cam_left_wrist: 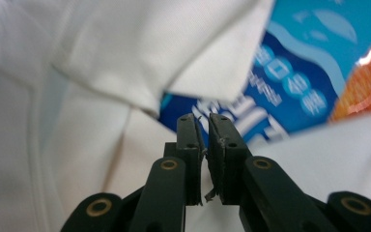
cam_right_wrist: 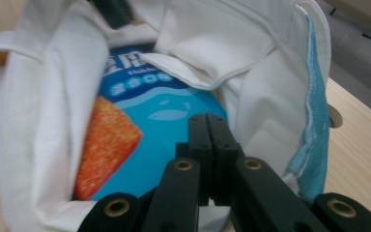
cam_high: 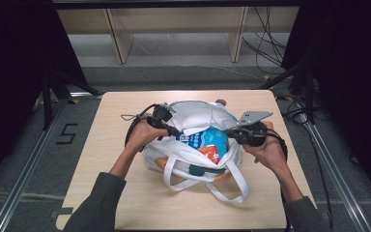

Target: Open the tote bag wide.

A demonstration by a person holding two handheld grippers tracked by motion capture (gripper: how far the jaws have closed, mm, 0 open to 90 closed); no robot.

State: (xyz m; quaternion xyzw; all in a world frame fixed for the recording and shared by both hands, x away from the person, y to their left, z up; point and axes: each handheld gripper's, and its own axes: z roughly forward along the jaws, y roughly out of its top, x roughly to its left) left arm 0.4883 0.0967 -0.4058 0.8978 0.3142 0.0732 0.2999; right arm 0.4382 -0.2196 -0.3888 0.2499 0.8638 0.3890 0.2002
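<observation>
White cloth tote bag (cam_high: 193, 145) with long loop handles lies near the middle of the pale wooden desk (cam_high: 125, 193), its mouth spread open on a blue and orange snack packet (cam_high: 207, 142) inside. From the high view the left gripper (cam_high: 171, 130) sits at the bag's left rim and the right gripper (cam_high: 232, 134) at its right rim, each held by a hand.

Along the left gripper (cam_left_wrist: 203, 133), the fingers stand narrow, almost together, with a sliver of gap and a frayed thread between them; whether they pinch any cloth I cannot tell. White bag fabric (cam_left_wrist: 101, 58) folds just above them, the blue packet (cam_left_wrist: 280, 82) beyond.

Along the right gripper (cam_right_wrist: 206, 126), the fingers are pressed together over the packet (cam_right_wrist: 164, 116), with nothing visible between them, inside the bag's wall (cam_right_wrist: 48, 96).

Likely risk: if either rim is not truly caught, the cloth may slip free and the mouth sag over the packet; pulling unevenly could drag the whole bag across the desk.
</observation>
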